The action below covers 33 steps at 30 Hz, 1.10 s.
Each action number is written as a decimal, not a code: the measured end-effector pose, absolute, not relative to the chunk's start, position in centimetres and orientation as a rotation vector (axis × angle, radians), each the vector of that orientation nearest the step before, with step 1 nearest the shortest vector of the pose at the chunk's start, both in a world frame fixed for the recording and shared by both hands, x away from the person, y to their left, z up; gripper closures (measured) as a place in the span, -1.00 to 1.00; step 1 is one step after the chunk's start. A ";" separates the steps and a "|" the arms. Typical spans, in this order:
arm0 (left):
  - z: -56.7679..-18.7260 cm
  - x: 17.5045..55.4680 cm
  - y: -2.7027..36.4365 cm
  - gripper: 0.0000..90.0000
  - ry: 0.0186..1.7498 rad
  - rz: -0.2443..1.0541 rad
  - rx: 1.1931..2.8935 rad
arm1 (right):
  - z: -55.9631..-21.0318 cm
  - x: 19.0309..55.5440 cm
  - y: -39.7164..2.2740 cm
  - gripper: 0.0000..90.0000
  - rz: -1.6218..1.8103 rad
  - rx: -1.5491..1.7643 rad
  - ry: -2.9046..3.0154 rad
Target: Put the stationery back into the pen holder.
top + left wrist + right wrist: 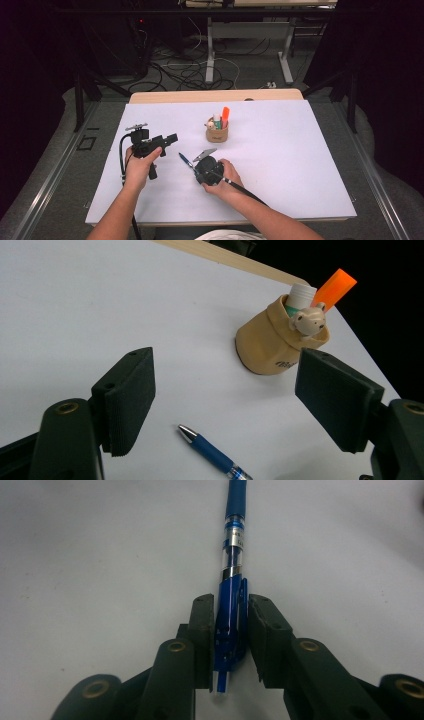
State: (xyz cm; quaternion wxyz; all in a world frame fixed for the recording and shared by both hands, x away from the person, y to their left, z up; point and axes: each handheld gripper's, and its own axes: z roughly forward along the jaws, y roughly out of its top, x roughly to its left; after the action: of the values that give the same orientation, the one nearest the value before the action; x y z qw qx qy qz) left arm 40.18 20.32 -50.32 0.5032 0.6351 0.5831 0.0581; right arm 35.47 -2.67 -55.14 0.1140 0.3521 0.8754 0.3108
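White table, high view: the table has a tan cup near the middle, with an orange marker and a white tube sticking up out of it.
Left side, high view: the left gripper is held up off the table, pointing toward the cup.
Right side, high view: the right gripper is low at the table, and the blue pen pokes out in front of it.
Left gripper view: the black pads stand wide apart with nothing between them. The pen lies flat on the table below, and the cup stands a bit farther off. A little bear peeks over its edge.
Right gripper view: the right gripper squeezes the clip end of the pen. The rest of the pen runs straight out ahead and seems to lie on the table, though that is hard to tell.
Done: the pen is caught.
Left to do: my guess is the pen goes into the cup. It is not lifted yet, and the cup is near but apart.
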 end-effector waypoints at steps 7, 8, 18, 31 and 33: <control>-50.3 40.2 20.4 -0.46 1.413 0.127 1.545 | -55.1 35.4 -2.7 0.67 0.903 1.087 2.542; -50.4 40.2 20.4 -0.46 1.408 0.129 1.552 | -55.1 35.4 -2.7 0.67 0.903 1.087 2.542; -50.4 40.2 20.3 -0.45 1.415 0.128 1.549 | -55.2 35.2 -2.8 0.68 0.936 1.098 2.524; -50.4 40.2 20.2 -0.43 1.417 0.131 1.562 | -55.2 34.7 -3.5 0.68 1.033 1.086 2.452; -50.4 40.2 20.2 -0.43 1.420 0.129 1.559 | -55.2 34.6 -3.5 0.68 1.038 1.105 2.443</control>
State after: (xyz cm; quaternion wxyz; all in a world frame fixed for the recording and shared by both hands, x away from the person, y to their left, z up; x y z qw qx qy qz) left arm 40.16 20.21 -50.40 0.4920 0.6424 0.5852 0.0533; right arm 34.60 -3.48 -55.16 0.1330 0.3809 0.8421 0.3579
